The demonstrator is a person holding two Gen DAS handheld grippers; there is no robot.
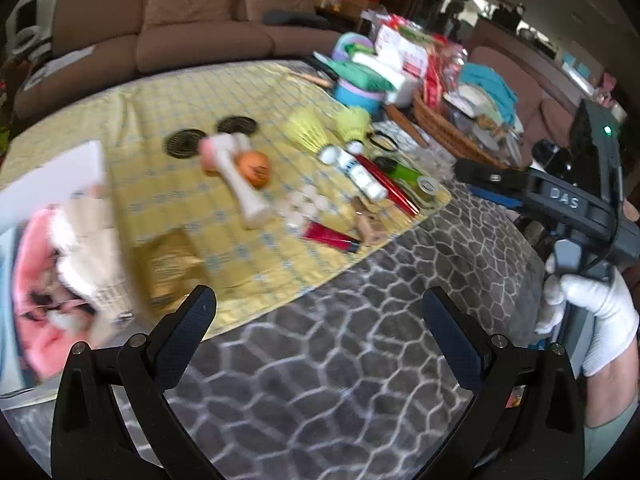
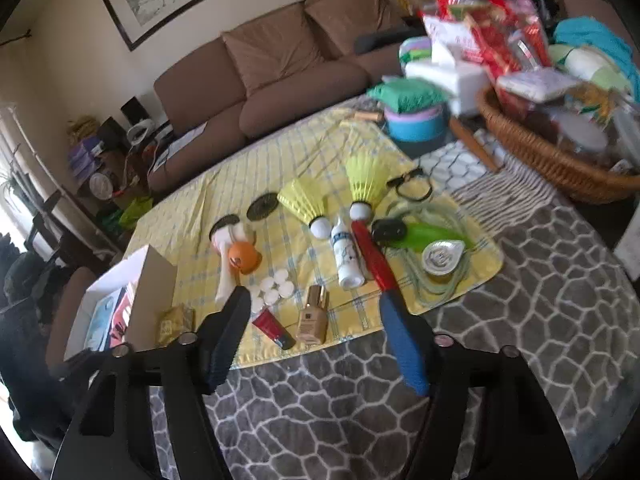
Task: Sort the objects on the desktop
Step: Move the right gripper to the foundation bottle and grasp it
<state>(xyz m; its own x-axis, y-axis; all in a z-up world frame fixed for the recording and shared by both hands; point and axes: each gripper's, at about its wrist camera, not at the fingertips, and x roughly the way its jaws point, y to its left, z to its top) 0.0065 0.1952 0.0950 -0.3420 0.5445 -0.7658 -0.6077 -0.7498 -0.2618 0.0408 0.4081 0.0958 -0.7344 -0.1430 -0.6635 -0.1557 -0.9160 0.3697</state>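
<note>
Over the grey patterned cover at six o'clock I hold both grippers, left (image 1: 318, 332) and right (image 2: 316, 336), spread and empty, while the clutter waits on the yellow cloth (image 2: 304, 152) ahead, box (image 2: 156, 284) at nine o'clock, presumably for sorting.

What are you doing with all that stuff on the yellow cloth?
A person holds a gripper in each hand to sort the things on the yellow cloth. Nothing is picked up yet. The left gripper and right gripper both hover near the cloth's front edge, jaws open and empty. Laid out on the cloth are two yellow shuttlecocks, a white bottle, a red tube and an orange ball. An open box sits at the left.
</note>
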